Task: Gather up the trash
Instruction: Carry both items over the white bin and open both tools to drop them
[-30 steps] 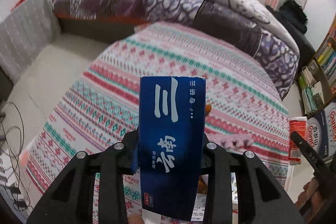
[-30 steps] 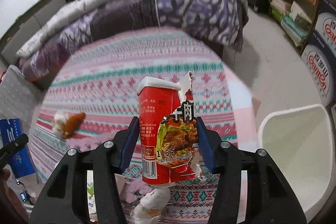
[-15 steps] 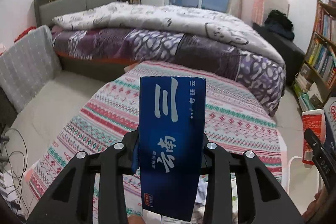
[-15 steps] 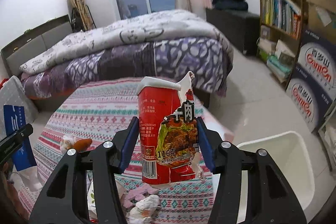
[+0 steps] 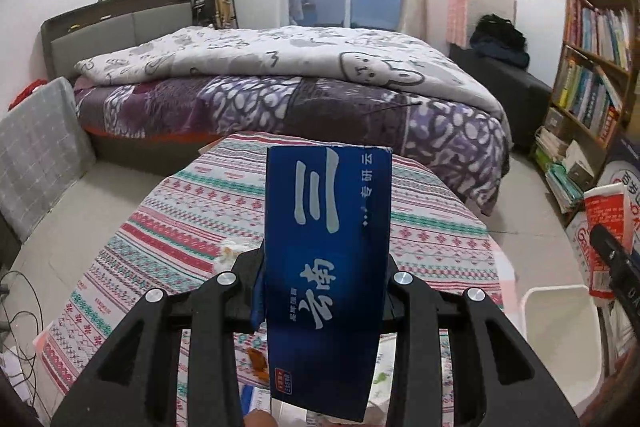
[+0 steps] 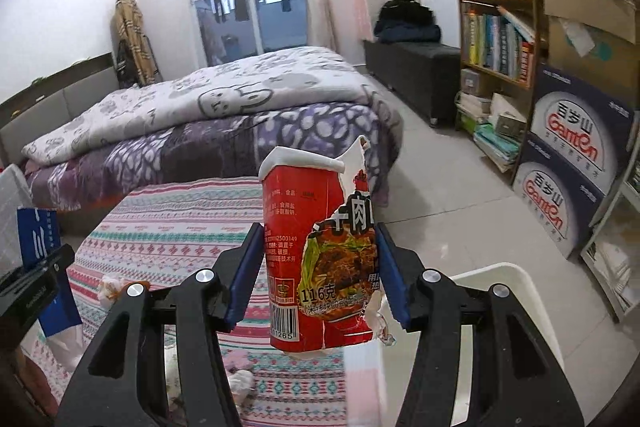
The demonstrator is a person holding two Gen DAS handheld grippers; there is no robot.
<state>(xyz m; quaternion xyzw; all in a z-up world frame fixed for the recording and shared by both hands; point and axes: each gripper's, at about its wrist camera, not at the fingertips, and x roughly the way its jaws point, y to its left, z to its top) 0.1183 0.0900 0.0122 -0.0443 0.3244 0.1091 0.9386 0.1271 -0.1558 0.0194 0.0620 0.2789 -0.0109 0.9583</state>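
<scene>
My left gripper point(image 5: 324, 283) is shut on a flat blue carton point(image 5: 326, 267) with white characters, held upright above the patterned table point(image 5: 180, 219). My right gripper point(image 6: 318, 275) is shut on a torn red instant-noodle cup point(image 6: 316, 251), held above the table's right edge beside a white bin point(image 6: 516, 311). The bin also shows in the left wrist view point(image 5: 560, 335), with the red cup point(image 5: 606, 227) above it. The blue carton shows at the left of the right wrist view point(image 6: 38, 239). Crumpled tissue point(image 6: 108, 285) and other scraps point(image 5: 256, 361) lie on the table.
A bed point(image 5: 280, 87) with a purple and white quilt stands behind the table. A bookshelf point(image 6: 508, 23) and stacked water cartons point(image 6: 572, 171) line the right wall. Cables point(image 5: 20, 307) lie on the floor at left.
Both grippers have risen and tilted up, each keeping its hold. The view has swung from the tabletop to the whole room. The white bin now shows in the left wrist view.
</scene>
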